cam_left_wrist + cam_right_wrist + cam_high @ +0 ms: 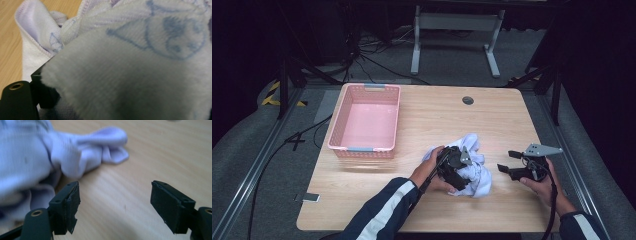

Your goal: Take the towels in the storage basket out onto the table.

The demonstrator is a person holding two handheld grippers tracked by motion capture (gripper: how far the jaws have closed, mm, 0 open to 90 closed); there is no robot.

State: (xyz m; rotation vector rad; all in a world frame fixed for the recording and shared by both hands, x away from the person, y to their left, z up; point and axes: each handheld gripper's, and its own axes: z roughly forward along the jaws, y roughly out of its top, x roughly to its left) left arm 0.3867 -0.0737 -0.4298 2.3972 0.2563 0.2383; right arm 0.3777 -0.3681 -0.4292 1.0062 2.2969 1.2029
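A crumpled white cloth [478,181] with faint blue drawings lies on the wooden table [432,117], right of centre near the front. My left gripper [458,166] is pushed into the cloth from the left. In the left gripper view the cloth [125,62] bulges over the jaws; one black finger [37,86] shows at the lower left and the other is hidden, so the grip is unclear. My right gripper [507,162] hovers just right of the cloth, pointing left. Its jaws [115,207] stand open over bare wood, with the cloth [25,157] beyond the left jaw.
A pink plastic basket [364,148] with nothing in it stands at the table's back left. A round cable port [468,100] sits near the far edge. Bare wood lies between the basket and the cloth. A small silver object [310,197] lies at the front left corner.
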